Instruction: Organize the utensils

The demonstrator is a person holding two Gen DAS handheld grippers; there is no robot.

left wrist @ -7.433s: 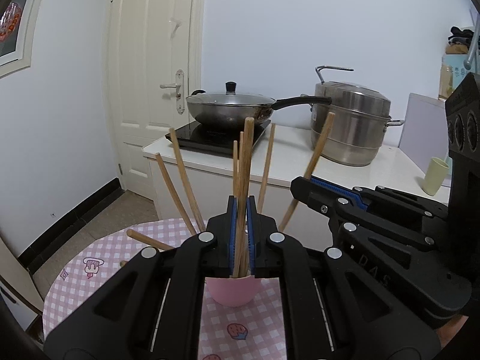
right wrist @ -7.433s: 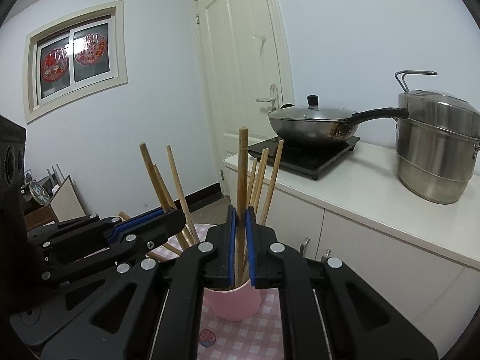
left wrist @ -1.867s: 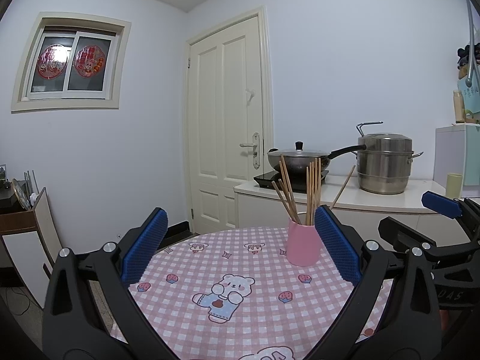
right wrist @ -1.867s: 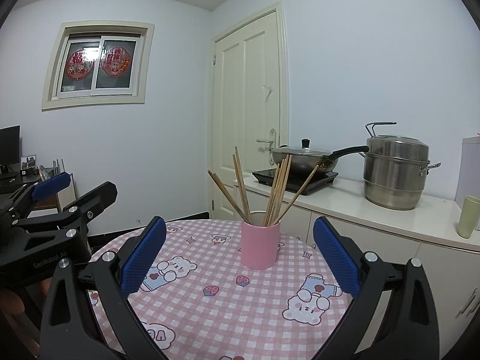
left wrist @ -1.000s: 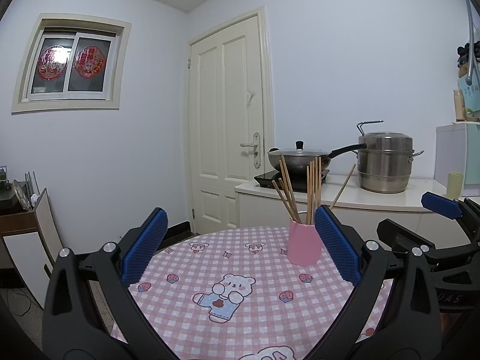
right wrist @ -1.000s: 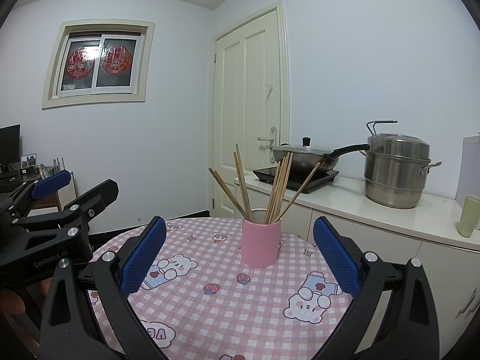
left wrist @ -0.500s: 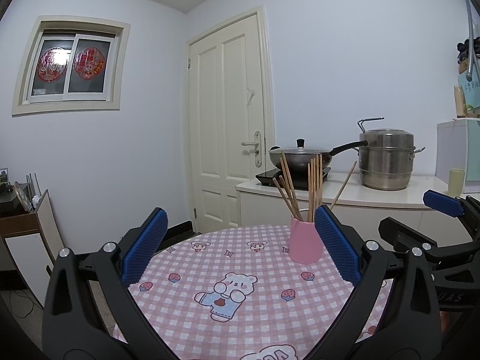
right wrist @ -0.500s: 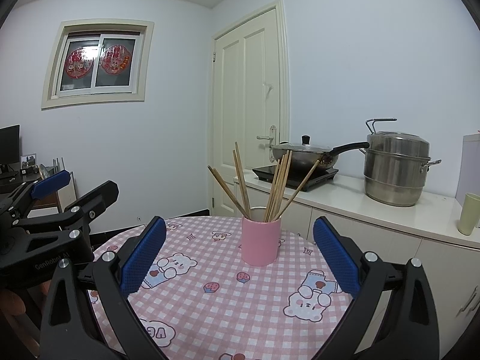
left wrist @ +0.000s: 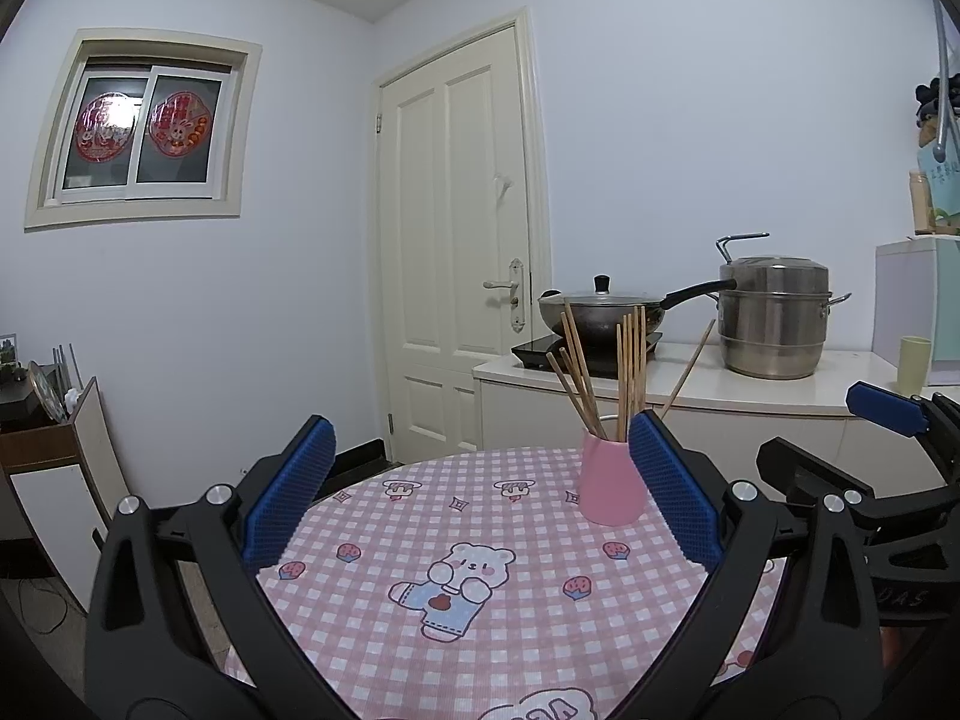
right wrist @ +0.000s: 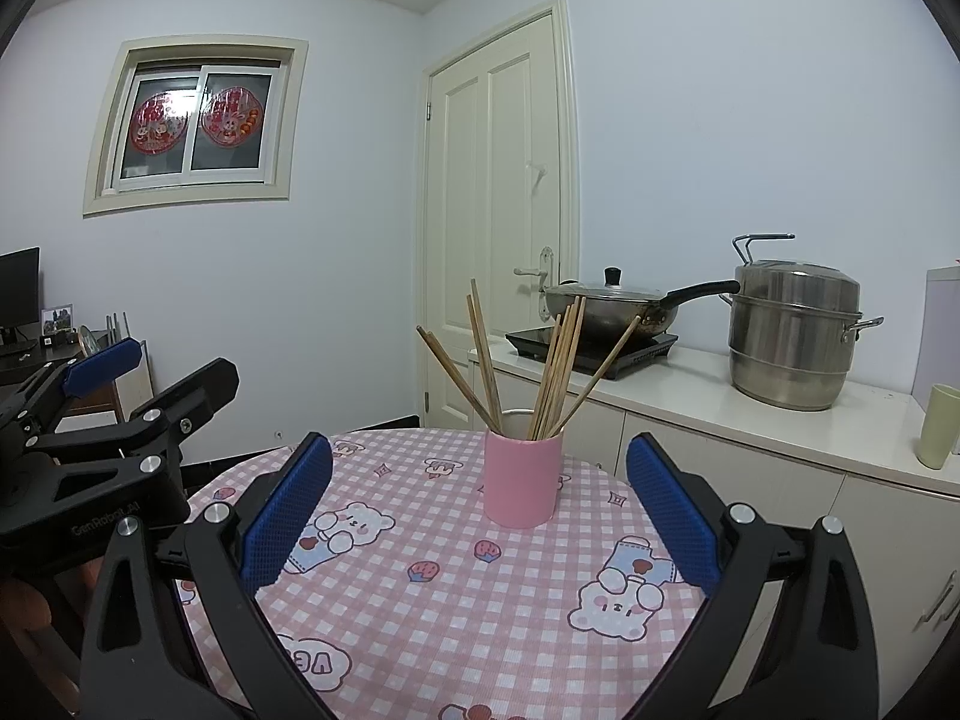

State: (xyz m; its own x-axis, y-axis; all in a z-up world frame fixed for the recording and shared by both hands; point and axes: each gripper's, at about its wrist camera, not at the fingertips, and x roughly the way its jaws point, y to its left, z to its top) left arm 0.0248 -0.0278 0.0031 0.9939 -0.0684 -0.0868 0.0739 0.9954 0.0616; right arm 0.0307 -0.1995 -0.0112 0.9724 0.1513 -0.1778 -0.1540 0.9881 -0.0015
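Note:
A pink cup (left wrist: 609,489) (right wrist: 521,479) stands on the round table with a pink checked cloth (left wrist: 480,570) (right wrist: 450,588). Several wooden chopsticks (left wrist: 630,360) (right wrist: 555,369) stand in it, fanned out. My left gripper (left wrist: 479,495) is open and empty, held back from the cup, which sits just left of its right finger. My right gripper (right wrist: 477,504) is open and empty, with the cup centred beyond its fingers. Each gripper shows in the other's view: the right one at the right edge of the left wrist view (left wrist: 888,414), the left one at the left edge of the right wrist view (right wrist: 102,360).
Behind the table a white counter (right wrist: 750,414) carries an induction hob with a lidded wok (right wrist: 612,306), a steel steamer pot (right wrist: 792,336) and a pale green cup (right wrist: 936,426). A cream door (left wrist: 462,276) is behind. A low cabinet (left wrist: 54,480) stands at left.
Long ago both grippers were shut on chopsticks in the cup. Over the last two seconds both are open and drawn back, and the views have barely shifted.

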